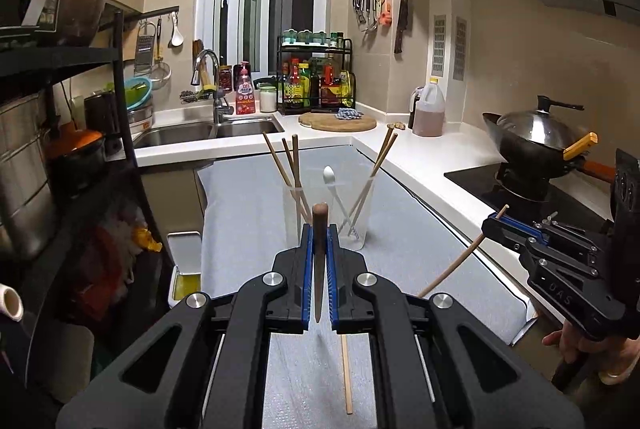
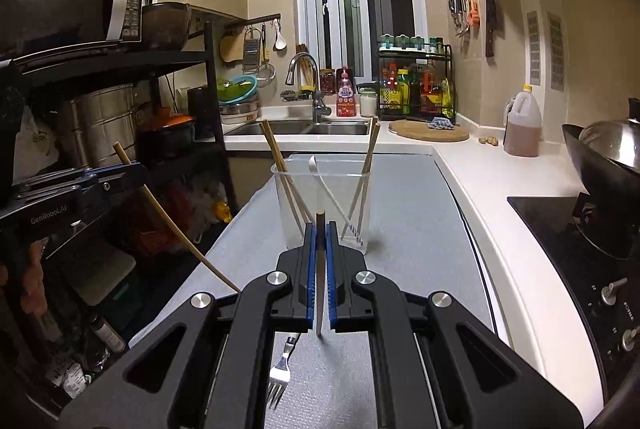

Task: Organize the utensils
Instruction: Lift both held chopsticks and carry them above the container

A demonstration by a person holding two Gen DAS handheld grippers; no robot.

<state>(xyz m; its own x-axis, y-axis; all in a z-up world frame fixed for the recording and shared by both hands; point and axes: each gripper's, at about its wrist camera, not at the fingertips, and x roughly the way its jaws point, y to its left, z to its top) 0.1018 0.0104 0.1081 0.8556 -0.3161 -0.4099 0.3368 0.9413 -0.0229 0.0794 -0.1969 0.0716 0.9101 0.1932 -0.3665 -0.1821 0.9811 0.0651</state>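
My left gripper (image 1: 320, 229) is shut on a wooden chopstick (image 1: 319, 215) that stands nearly upright between its blue pads, above a grey mat (image 1: 248, 221). My right gripper (image 2: 320, 229) is shut on another chopstick (image 2: 319, 289) in the same way. Each gripper shows in the other's view: the right gripper (image 1: 490, 221) with its slanting chopstick (image 1: 460, 257), the left gripper (image 2: 138, 167) with its own (image 2: 180, 233). Ahead stand clear cups (image 1: 358, 229) (image 2: 356, 205) with chopsticks and a spoon (image 1: 329, 175) in them. A loose chopstick (image 1: 346, 373) and a fork (image 2: 280, 369) lie on the mat below the grippers.
A black shelf rack (image 1: 120, 133) with pots stands close on the left. A wok (image 1: 536, 137) sits on the stove at the right. Behind the mat are a sink (image 1: 192, 131), a round cutting board (image 1: 338, 121) and an oil jug (image 1: 429, 113).
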